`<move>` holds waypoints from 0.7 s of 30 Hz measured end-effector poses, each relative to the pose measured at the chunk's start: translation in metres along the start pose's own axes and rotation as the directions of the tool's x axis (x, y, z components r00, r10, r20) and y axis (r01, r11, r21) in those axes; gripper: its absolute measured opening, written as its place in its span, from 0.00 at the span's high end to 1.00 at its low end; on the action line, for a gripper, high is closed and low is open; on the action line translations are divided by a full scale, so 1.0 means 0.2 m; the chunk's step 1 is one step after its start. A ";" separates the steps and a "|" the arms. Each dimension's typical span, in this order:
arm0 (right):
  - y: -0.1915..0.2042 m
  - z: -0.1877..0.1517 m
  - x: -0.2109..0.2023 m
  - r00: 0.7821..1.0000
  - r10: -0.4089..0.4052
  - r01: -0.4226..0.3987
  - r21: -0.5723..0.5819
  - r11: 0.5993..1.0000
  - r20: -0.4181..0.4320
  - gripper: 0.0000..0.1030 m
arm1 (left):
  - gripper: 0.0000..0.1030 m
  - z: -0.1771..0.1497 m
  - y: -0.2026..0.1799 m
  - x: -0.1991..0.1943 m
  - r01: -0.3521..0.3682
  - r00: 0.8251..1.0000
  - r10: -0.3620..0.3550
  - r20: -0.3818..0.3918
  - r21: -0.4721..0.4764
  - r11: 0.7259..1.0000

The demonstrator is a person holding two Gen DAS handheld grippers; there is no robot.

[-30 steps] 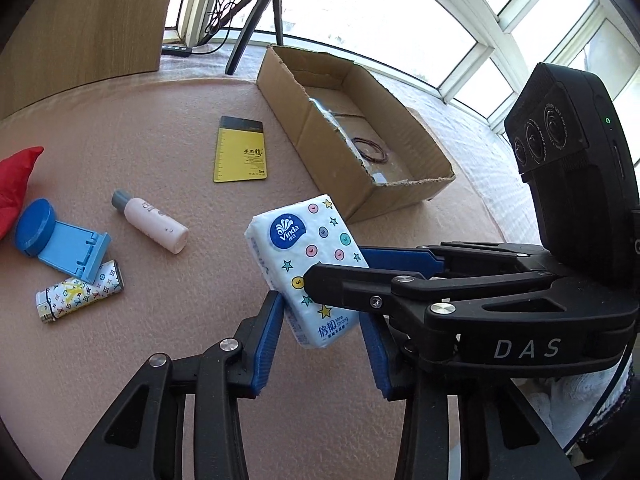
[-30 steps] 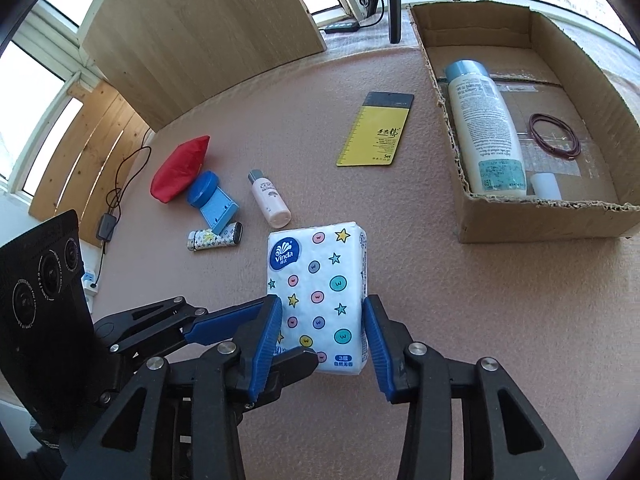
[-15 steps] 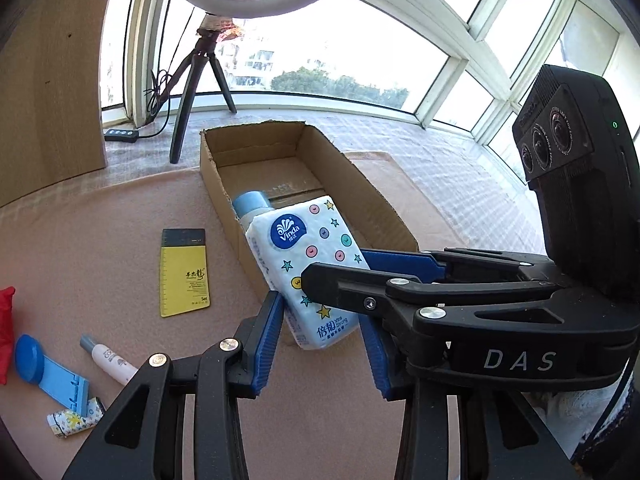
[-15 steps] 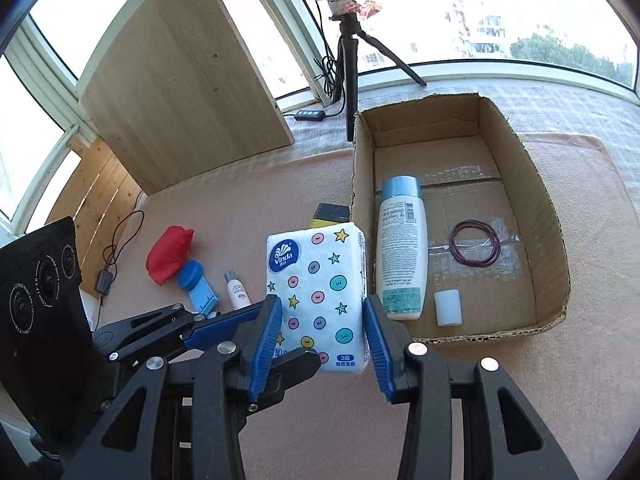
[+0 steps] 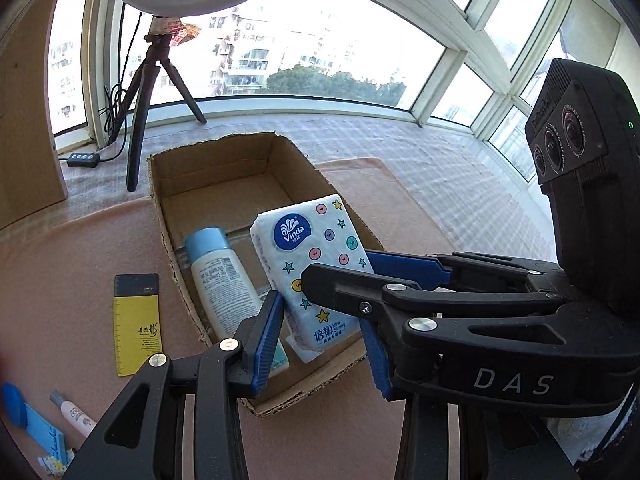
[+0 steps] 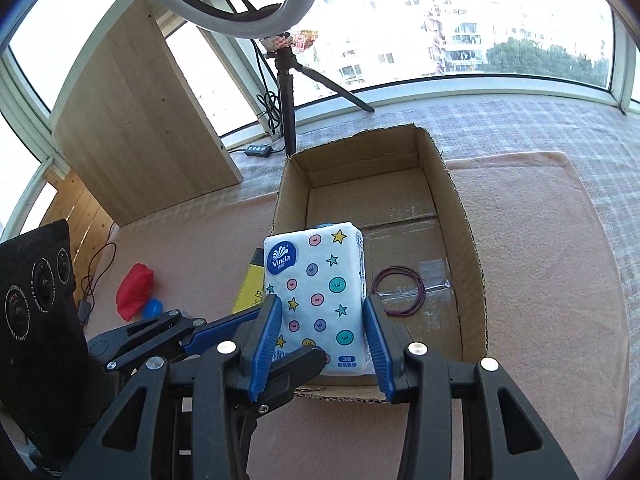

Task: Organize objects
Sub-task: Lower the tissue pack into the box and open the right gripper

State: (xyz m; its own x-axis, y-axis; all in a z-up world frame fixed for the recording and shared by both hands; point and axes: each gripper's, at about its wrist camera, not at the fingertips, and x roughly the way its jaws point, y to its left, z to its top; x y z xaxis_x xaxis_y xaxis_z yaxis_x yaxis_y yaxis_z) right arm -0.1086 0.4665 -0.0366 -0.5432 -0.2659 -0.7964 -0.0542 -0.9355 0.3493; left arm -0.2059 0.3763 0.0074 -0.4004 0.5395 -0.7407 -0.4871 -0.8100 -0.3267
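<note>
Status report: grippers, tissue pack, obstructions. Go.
Left gripper, right gripper: both shut on tissue pack. Pack over cardboard box. Lotion bottle and hair tie already inside.

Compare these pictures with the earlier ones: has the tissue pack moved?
Yes. The tissue pack, gripped by both grippers, was over the mat short of the cardboard box; now it hangs over the box's near end.

Tissue pack (image 5: 316, 264) over cardboard box (image 5: 224, 168)

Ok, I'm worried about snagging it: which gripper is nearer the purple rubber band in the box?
Right. The right gripper has a finger just beside the rubber band; the left gripper is on the far side of the tissue pack.
</note>
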 end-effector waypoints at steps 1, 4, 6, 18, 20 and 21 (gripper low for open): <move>-0.01 0.00 0.00 1.000 0.000 0.000 0.005 1.000 0.000 0.62 | 0.59 0.00 -0.01 0.01 0.001 1.000 -0.001 -0.002 0.001 1.000; -0.03 0.01 0.00 1.000 -0.003 0.003 0.008 1.000 0.003 0.62 | 0.59 0.02 -0.02 0.03 0.001 1.000 -0.001 -0.007 0.006 1.000; -0.04 0.01 0.00 1.000 -0.006 0.006 0.005 1.000 0.004 0.62 | 0.57 0.02 -0.01 0.04 -0.001 1.000 0.001 -0.014 0.008 1.000; -0.01 -0.03 -0.05 1.000 -0.010 0.009 0.035 0.999 0.027 0.46 | 0.52 -0.04 0.06 -0.07 -0.044 0.999 0.044 -0.021 0.008 0.999; 0.00 -0.05 -0.05 1.000 -0.009 0.008 0.034 0.999 0.026 0.45 | 0.52 -0.07 0.08 -0.10 -0.056 0.998 0.056 -0.022 0.001 0.998; 0.01 -0.06 -0.05 1.000 -0.006 0.006 0.035 0.999 0.025 0.45 | 0.52 -0.08 0.10 -0.11 -0.061 0.998 0.061 -0.021 -0.006 0.998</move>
State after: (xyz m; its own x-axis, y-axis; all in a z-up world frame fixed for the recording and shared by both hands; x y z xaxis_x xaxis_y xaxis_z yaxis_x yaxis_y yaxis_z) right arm -0.0934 0.4645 -0.0338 -0.5637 -0.2539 -0.7860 -0.0869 -0.9281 0.3622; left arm -0.1934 0.3446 0.0086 -0.4126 0.4841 -0.7717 -0.4573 -0.8427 -0.2841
